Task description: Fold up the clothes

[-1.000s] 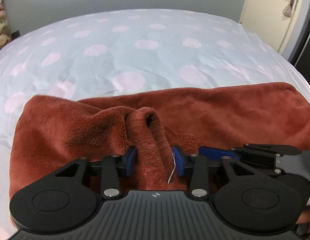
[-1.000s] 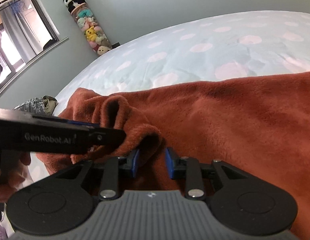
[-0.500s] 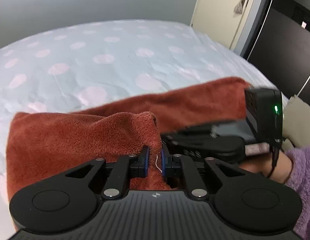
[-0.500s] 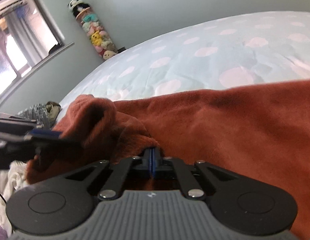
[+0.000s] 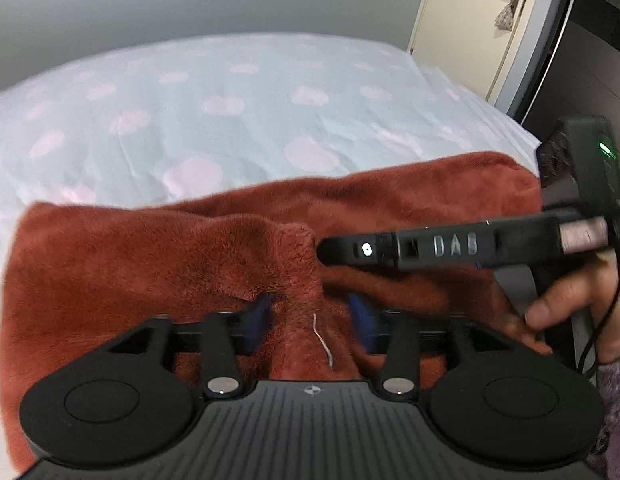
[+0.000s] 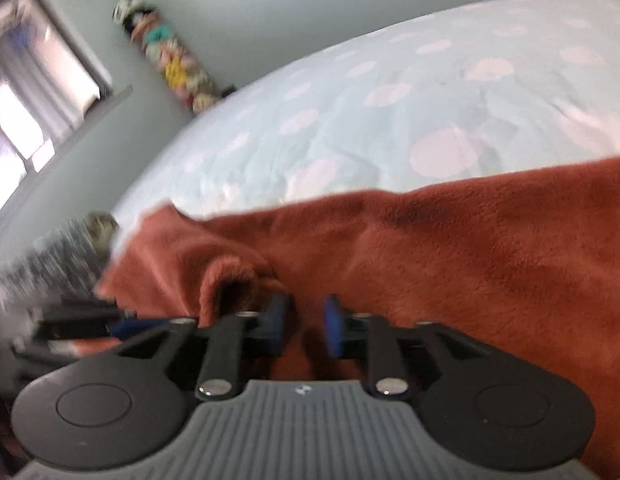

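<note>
A rust-red fleece garment (image 5: pixel 122 264) lies across the near part of the bed. In the left wrist view a raised fold of it runs between the blue pads of my left gripper (image 5: pixel 312 320), whose jaws are opening and stand off the fold. The right gripper (image 5: pixel 330 249) comes in from the right just above the fleece, held by a hand (image 5: pixel 566 300). In the right wrist view my right gripper (image 6: pixel 304 326) is opening too, its pads apart over the fleece (image 6: pixel 470 264) beside a puckered fold. The left gripper (image 6: pixel 86 322) shows blurred at the left edge.
The bed (image 5: pixel 238 104) has a pale blue sheet with pink dots reaching to the far wall. A door (image 5: pixel 486 28) stands at the back right. A window (image 6: pixel 34 96), a column of soft toys (image 6: pixel 170 56) and grey clothes (image 6: pixel 58 256) sit to the left.
Both grippers pinched shut on folds of the fleece half a second ago, and now both have their pads spread apart. Both views have swung slightly, and the right gripper now sits higher beside the left.
</note>
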